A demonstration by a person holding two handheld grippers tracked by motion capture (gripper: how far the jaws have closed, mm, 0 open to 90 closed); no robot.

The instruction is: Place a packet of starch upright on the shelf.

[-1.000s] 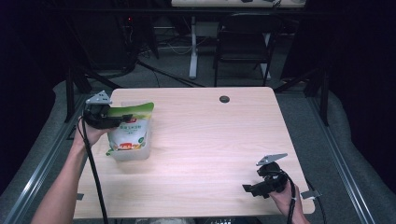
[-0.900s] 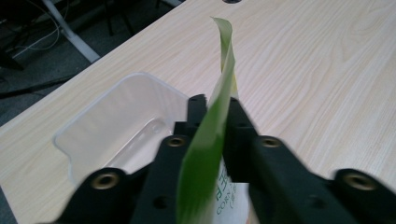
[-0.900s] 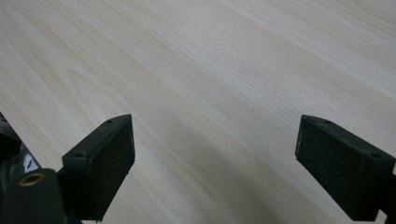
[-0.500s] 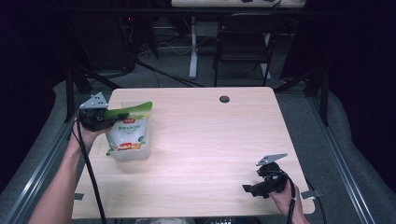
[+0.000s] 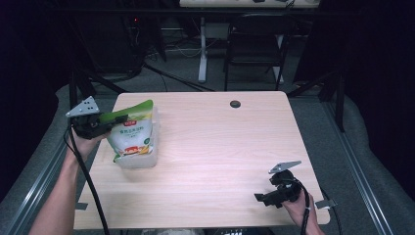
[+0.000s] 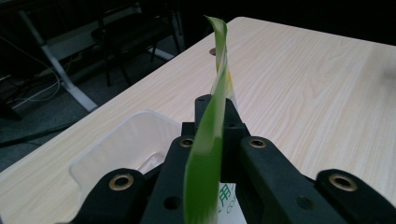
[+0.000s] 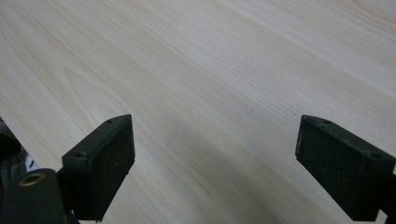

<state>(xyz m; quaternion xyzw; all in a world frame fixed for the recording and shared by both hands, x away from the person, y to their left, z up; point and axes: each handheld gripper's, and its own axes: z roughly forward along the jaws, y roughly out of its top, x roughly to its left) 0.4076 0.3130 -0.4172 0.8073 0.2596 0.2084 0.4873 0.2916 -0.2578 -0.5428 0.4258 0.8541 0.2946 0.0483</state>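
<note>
Green strip along the top of a pouch (image 5: 133, 131) is pinched by the left gripper (image 5: 113, 119) in the high view, at the table's (image 5: 220, 147) left edge. Pouch is seen upright, its lower end inside a clear tub (image 5: 139, 159) standing on the wood. Right gripper (image 5: 262, 198) is held low near the table's near right corner, well apart from pouch and tub. A black grommet (image 5: 235, 104) is noted near the far edge.

Left gripper view: jaws are pressed together on the green strip (image 6: 205, 140), which rises edge-on between them and curls at the tip. Tub (image 6: 126, 140) is seen just beside and below the jaws, apparently empty, though its clear walls make that hard to confirm. Printed front of the pouch is barely glimpsed under the jaws.

Right gripper view: jaws are spread wide over bare wood (image 7: 210, 84), nothing between them.

Progress, as judged: pouch is grasped and set in the tub; top looks unopened. Opening or pouring is likely left to do, and the right gripper is not yet engaged.
</note>
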